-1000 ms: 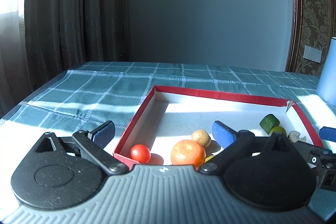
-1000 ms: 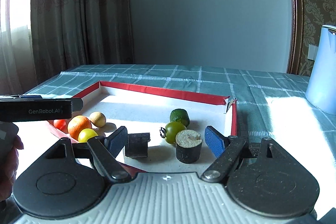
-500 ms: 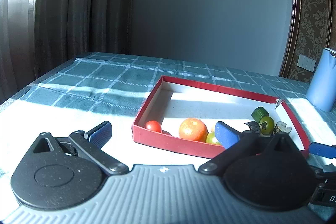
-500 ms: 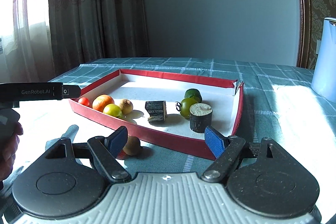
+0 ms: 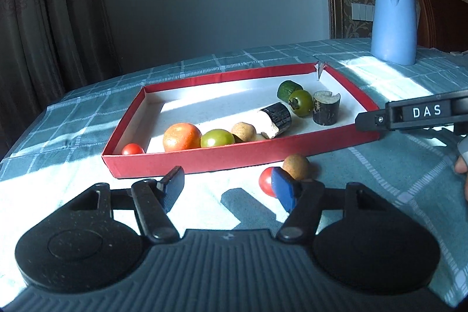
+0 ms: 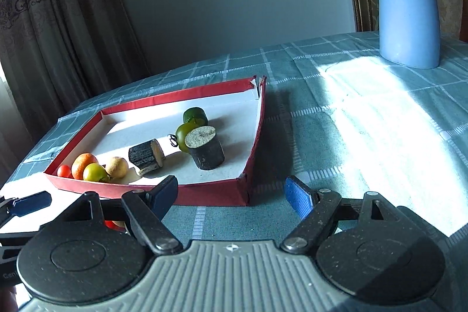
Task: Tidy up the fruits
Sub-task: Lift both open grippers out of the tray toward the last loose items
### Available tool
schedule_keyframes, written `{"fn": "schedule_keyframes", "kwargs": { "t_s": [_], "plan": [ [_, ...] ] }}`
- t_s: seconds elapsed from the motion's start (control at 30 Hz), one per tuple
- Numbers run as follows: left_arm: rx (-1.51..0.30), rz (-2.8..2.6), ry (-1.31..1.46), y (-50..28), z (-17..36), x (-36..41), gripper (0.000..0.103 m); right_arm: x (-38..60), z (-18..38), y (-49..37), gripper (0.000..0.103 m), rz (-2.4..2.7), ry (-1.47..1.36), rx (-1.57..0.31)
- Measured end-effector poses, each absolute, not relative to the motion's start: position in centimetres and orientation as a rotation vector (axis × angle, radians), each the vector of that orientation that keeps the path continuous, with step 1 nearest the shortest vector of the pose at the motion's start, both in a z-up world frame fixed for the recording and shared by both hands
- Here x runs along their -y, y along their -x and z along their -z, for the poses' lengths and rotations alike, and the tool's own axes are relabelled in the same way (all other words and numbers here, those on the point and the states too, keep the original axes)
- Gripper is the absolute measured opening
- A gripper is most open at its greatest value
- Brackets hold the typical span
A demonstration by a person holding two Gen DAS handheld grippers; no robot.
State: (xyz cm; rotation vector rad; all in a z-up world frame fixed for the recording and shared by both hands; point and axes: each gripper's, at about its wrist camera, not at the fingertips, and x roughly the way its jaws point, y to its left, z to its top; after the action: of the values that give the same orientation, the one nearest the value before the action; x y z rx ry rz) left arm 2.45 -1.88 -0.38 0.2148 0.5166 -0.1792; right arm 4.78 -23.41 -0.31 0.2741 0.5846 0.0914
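Checked tablecloth (image 5: 395, 183), then red tray (image 5: 234, 160) already loaded with fruit; two strays are left outside against its near wall: brown longan (image 5: 296, 166), cherry tomato (image 5: 265, 181). Left gripper (image 5: 228, 187) and right gripper (image 6: 234, 193) are held wide open, empty. Tomato should be straddled squarely, squeezed lightly

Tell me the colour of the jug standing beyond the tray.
The jug is light blue, plain with no pattern; the right wrist view shows it best.

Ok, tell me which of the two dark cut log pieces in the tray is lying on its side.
The one nearer the middle of the tray, its pale cut face pointing sideways. The other log piece stands upright beside the green tomato.
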Motion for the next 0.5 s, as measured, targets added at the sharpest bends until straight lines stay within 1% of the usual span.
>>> {"fn": "schedule_keyframes", "kwargs": {
  "t_s": [0.17, 0.27, 0.37, 0.47, 0.5],
  "plan": [
    [-0.526, 0.291, -0.182, -2.2, 0.3, 1.7, 0.058, 23.0, 0.5, -4.8, 0.08, -0.102, -0.257, -0.597],
    [-0.496, 0.295, -0.192, -1.7, 0.1, 2.0, 0.059, 22.6, 0.3, -4.6, 0.08, -0.109, -0.23, -0.589],
    [-0.557, 0.283, -0.225, -2.7, 0.8, 2.7, 0.059, 22.4, 0.3, -4.7, 0.08, -0.113, -0.23, -0.596],
    [-0.59, 0.287, -0.258, -3.3, 1.4, 3.3, 0.05, 22.3, 0.4, -4.7, 0.08, -0.117, -0.229, -0.604],
    [-0.59, 0.294, -0.262, -3.3, 1.5, 3.5, 0.045, 22.3, 0.4, -4.7, 0.08, -0.118, -0.226, -0.605]
  ]
}}
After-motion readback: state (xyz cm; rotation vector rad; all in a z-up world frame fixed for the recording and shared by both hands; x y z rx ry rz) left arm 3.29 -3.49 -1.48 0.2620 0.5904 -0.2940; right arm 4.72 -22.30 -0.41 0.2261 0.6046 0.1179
